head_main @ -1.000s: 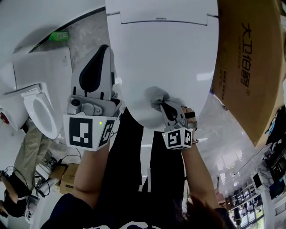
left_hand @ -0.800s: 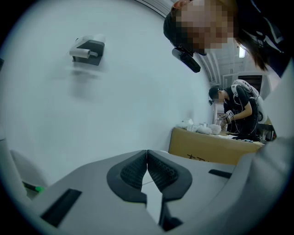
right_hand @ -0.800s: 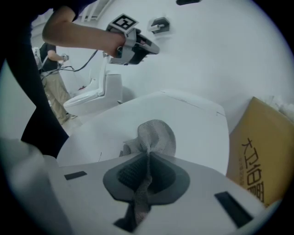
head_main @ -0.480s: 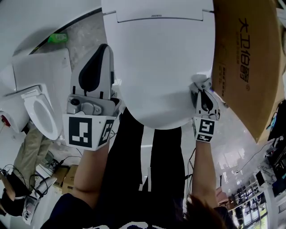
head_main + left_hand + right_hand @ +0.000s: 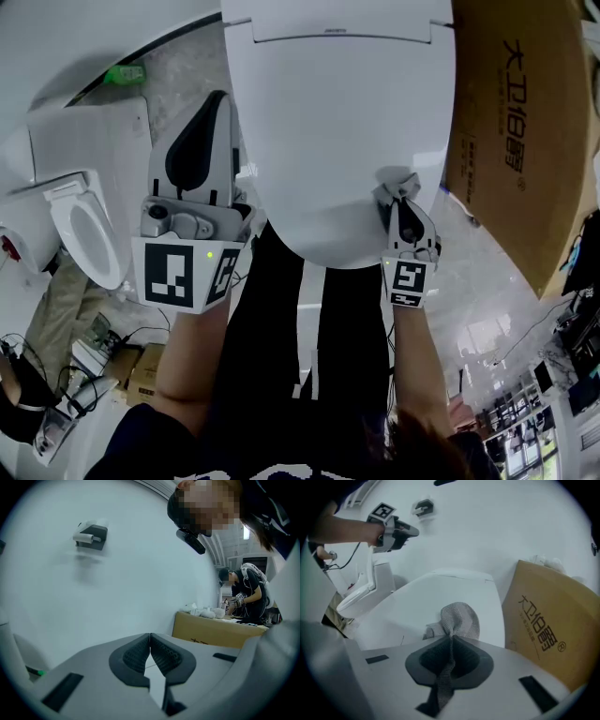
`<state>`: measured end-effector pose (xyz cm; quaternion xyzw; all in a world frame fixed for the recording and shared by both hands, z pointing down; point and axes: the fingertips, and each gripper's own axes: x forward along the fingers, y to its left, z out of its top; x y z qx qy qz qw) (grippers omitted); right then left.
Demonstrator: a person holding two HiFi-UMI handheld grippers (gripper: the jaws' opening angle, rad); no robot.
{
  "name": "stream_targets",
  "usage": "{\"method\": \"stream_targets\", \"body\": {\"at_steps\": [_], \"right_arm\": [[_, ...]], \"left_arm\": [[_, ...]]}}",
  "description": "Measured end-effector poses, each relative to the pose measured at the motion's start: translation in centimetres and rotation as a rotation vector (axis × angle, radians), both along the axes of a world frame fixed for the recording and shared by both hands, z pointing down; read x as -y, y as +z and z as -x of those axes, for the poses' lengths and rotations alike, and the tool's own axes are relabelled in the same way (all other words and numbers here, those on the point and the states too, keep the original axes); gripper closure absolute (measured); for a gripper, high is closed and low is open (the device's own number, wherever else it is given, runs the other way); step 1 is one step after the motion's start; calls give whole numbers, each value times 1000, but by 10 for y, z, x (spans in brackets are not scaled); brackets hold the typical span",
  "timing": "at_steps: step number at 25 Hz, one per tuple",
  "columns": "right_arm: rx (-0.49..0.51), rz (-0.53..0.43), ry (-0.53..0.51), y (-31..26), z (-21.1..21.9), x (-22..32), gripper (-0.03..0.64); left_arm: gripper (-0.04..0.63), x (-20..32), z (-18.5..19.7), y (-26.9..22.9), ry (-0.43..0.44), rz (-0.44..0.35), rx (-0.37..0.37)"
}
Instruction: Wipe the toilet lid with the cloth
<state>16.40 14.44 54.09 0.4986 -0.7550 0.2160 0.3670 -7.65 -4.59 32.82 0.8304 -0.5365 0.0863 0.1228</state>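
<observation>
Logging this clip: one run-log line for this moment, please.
right hand-held gripper: shut on grey cloth at toilet lid edge | left hand-held gripper: shut, empty

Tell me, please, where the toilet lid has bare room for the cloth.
Most of the toilet lid is bare, from its hinge end to its front edge. It is tight at the right, where the right claw, shut on the cloth, sits between the lid's rim and the cardboard box. The left claw, shut and empty, flanks the left rim.
</observation>
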Motion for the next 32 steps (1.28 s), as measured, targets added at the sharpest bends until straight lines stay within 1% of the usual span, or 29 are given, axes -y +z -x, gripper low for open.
{"method": "stream_targets", "body": {"at_steps": [4,8,12,15,17,19,21,25,28,32], "right_arm": [[47,5,-194,-2,70,-13,582],[108,13,-364,-2,141,-31,582],[141,42,-534,-1,199,-55,583],[142,69,-667,-1,227,-78,582],[134,67,-742,-1,233,-90,583],[127,62,-784,-1,228,-97,583],[124,59,-783,-2,213,-96,583],[85,48,-697,1,156,-87,583],[41,41,-595,2,106,-77,581],[-1,36,-405,2,44,-57,581]], "left_arm": [[575,-3,4,0,-10,2,1],[574,-8,7,2,-18,9,3],[575,-9,13,6,-33,16,5],[574,-10,20,7,-40,16,8],[574,-11,22,7,-41,13,8],[574,-13,24,7,-41,14,5],[574,-15,24,8,-38,17,4],[574,-18,22,8,-30,16,2],[575,-20,20,6,-27,14,1],[575,-22,17,3,-19,11,2]]}}
